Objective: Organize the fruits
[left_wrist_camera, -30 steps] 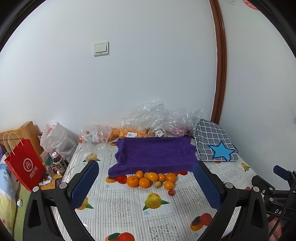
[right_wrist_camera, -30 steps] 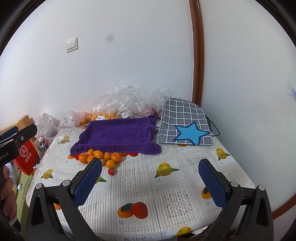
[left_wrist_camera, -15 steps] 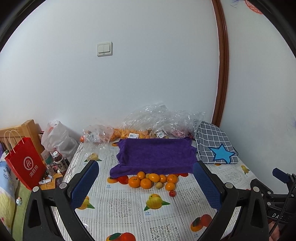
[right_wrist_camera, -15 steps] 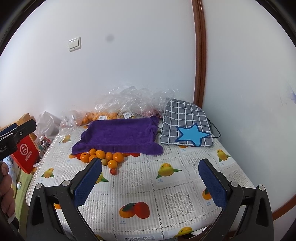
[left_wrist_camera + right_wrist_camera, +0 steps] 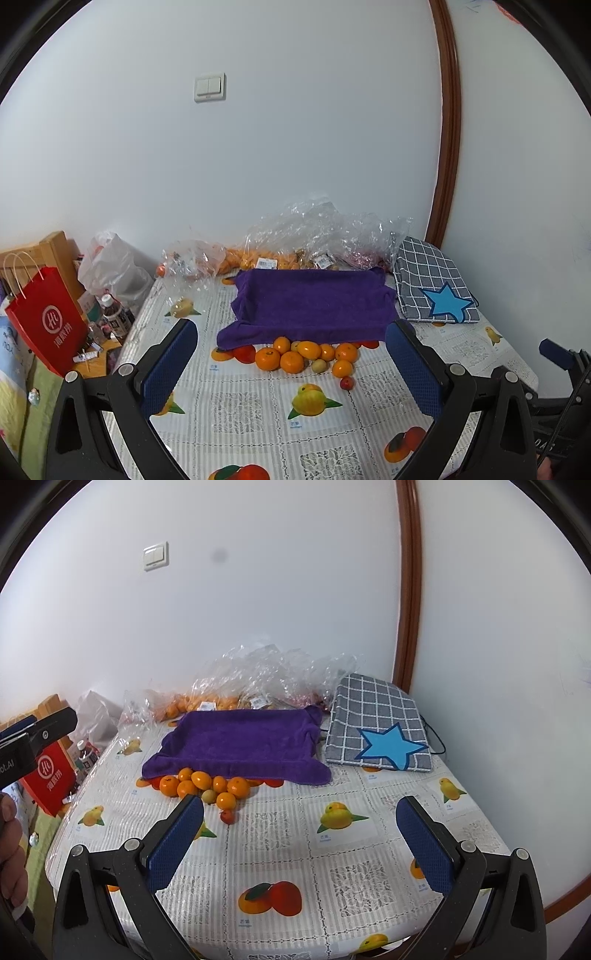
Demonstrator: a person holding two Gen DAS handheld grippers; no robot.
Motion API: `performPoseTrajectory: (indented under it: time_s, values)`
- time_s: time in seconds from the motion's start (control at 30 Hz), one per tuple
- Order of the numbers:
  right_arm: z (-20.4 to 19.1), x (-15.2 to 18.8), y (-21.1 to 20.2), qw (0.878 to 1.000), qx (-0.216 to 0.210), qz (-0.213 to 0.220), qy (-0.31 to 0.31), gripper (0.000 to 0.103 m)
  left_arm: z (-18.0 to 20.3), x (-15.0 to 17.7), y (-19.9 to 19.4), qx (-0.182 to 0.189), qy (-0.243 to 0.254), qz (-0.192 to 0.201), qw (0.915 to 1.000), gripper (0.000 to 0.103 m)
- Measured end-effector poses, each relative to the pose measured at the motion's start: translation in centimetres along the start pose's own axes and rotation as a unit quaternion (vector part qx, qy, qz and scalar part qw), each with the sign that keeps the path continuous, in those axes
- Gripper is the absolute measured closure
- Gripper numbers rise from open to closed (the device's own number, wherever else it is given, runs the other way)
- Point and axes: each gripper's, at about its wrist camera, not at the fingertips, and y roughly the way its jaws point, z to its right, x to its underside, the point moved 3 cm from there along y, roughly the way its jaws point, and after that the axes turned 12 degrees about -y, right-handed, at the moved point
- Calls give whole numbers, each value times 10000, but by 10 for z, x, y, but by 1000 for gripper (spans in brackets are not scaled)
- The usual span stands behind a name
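Several oranges [image 5: 291, 360] [image 5: 201, 781] lie in a loose heap on the fruit-print tablecloth, right at the front edge of a purple towel [image 5: 310, 302] [image 5: 240, 744]. Among them sit a small greenish fruit [image 5: 318, 365] [image 5: 208, 795] and a small red fruit [image 5: 346, 383] [image 5: 226, 816]. My left gripper [image 5: 291, 358] hangs open above the near table, well short of the heap. My right gripper [image 5: 299, 829] is open too, to the right of the fruit, with nothing between its fingers.
Clear plastic bags [image 5: 306, 236] with more oranges lie against the back wall. A grey checked cushion with a blue star [image 5: 380, 731] sits at the right. A red paper bag [image 5: 44, 321] and bottles stand left of the table. The table [image 5: 332, 853] ends close on the right.
Both grippers have pulled back and tilted slightly, so the table scene sits a little lower and farther in both views. Nothing on the table has moved.
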Motion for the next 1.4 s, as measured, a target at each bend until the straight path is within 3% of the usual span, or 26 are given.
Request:
performPoseTrajectory:
  time_s: [0.5, 0.57, 0.67, 0.87, 1.1, 1.2, 1.27, 1.4]
  values:
    - [-30, 11, 67, 9991, -178, -320, -223, 1, -40, 17, 71, -251, -82, -420, 9988, 1]
    - [-37, 14, 81, 9987, -168, -377, -290, 3, -53, 21, 85, -407, -80, -510, 9978, 11]
    - [-51, 21, 105, 9973, -331, -511, -412, 13, -73, 27, 107, -621, -60, -672, 9958, 15]
    - [-92, 38, 160, 9904, -891, -809, -684, 39, -108, 41, 144, -646, -266, -1012, 9924, 21]
    - [-114, 52, 208, 9866, -1200, -986, -501, 65, -124, 56, 172, -386, -289, -1252, 9910, 21]
    - [-120, 53, 225, 9864, -1155, -1088, -424, 68, -121, 62, 183, -256, -224, -1355, 9902, 21]
    - [-122, 57, 237, 9853, -1085, -1261, -398, 74, -119, 66, 189, -127, -221, -1402, 9898, 21]
    - [-117, 56, 234, 9849, -1227, -1182, -314, 80, -109, 73, 206, 76, -273, -1530, 9878, 21]
